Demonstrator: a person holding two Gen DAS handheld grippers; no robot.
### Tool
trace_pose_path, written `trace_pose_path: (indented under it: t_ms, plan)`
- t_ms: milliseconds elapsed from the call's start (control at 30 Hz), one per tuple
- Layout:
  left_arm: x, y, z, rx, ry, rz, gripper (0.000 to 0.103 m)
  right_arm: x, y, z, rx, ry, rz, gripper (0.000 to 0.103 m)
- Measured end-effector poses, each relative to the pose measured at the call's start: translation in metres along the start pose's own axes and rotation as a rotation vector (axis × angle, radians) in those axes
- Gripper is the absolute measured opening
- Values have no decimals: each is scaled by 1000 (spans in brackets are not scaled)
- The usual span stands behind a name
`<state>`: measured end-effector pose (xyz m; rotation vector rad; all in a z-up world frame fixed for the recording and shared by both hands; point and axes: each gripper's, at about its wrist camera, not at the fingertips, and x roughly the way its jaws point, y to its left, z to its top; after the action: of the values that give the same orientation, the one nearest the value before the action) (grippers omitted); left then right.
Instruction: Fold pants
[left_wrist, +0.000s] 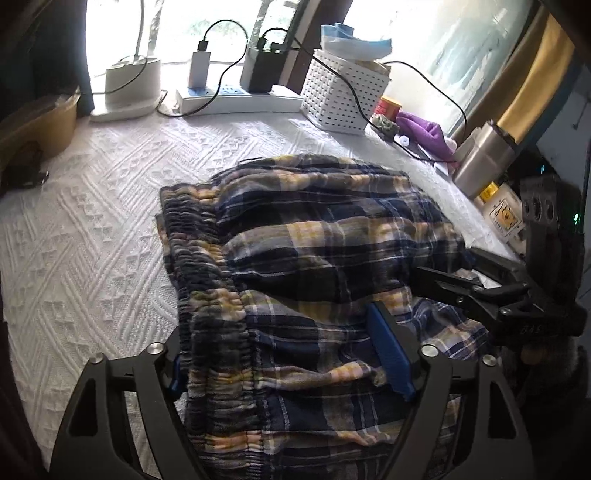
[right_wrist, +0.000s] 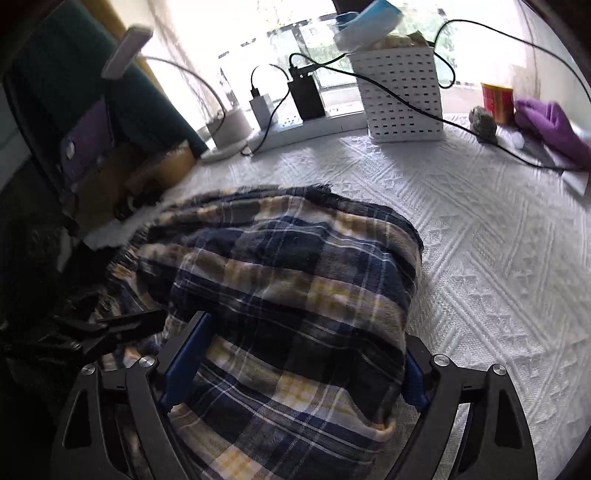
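Now the plaid pants (left_wrist: 314, 258) lie bunched and folded on the white textured bench cover (left_wrist: 92, 221), in front of the white perforated basket (left_wrist: 343, 96) that stands at the window. The elastic waistband (left_wrist: 199, 258) runs along the side of the pile away from the basket. The left tongs (left_wrist: 288, 354) stand wide open over the waistband end, their blue pads (left_wrist: 391, 354) on either side of the cloth and not pinching it. The right tongs (right_wrist: 295, 365) are likewise spread wide, straddling the far folded edge of the pants (right_wrist: 295, 277) without clamping. Left of the basket sits a power strip (left_wrist: 236, 98) with chargers.
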<state>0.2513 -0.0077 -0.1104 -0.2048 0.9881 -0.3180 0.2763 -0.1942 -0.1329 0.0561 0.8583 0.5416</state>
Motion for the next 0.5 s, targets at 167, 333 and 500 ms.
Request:
trace_pose_path:
  t_ms: [167,333,500]
  plan:
    - [4,-8,0,18,-1,49,85,7,4,1,-45,22,-31,91]
    - [-1,-12,0,9,-15,6,78,6,7,-1,-48,8,-1,79]
    - [2,-17,-5,54,-19,25,52,10,21,-3,-106,12,-13,51]
